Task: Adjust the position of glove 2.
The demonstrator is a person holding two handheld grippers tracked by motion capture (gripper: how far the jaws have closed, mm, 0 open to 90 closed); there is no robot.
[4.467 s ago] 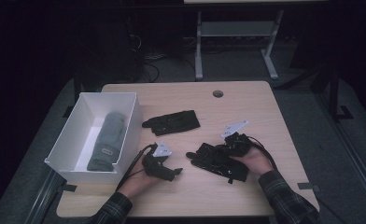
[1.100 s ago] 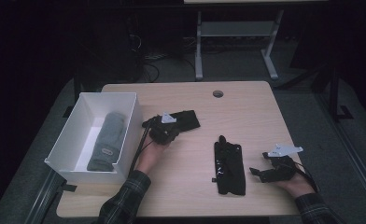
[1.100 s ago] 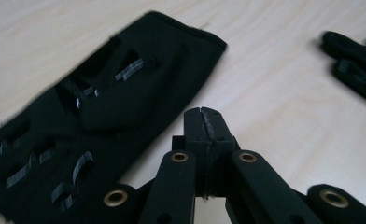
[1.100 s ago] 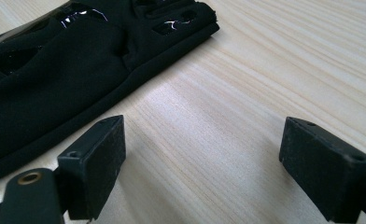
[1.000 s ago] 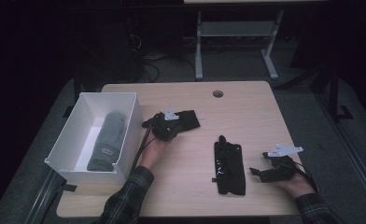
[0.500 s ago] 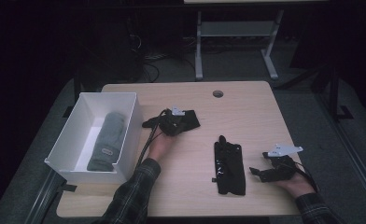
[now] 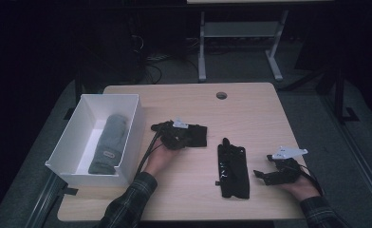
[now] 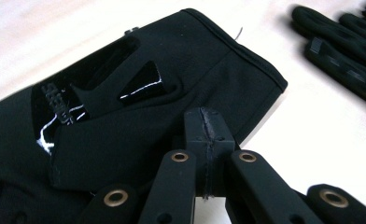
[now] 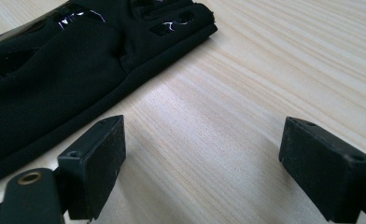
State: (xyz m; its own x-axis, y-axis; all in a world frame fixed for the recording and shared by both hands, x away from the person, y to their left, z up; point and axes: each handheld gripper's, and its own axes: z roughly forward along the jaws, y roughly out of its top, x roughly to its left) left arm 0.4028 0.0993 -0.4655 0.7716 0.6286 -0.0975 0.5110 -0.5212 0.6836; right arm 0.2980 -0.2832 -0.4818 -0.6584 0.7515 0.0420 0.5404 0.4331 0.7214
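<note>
One black glove point(image 7: 199, 135) lies flat near the table's middle. My left gripper point(image 7: 183, 137) is over its left part, jaws shut. In the left gripper view the closed tips point(image 8: 204, 128) sit low over that glove point(image 8: 125, 112), near its cuff edge, with no fabric visibly between them. A second black glove point(image 7: 232, 170) lies lengthwise to the right and also appears in the left gripper view as the far glove point(image 8: 344, 42). My right gripper point(image 7: 261, 175) rests open right of it; its jaws point(image 9: 202, 144) frame bare wood beside the second glove point(image 9: 55, 70).
A white open box point(image 7: 133, 128) stands at the table's left and holds a rolled grey cloth point(image 7: 109, 142). A round cable hole point(image 7: 221, 95) sits near the far edge of the wooden table point(image 7: 255, 118). A metal stand is behind the table.
My left gripper has moved a little to the right and lower onto the first glove. The right gripper and the second glove have stayed put over the last second.
</note>
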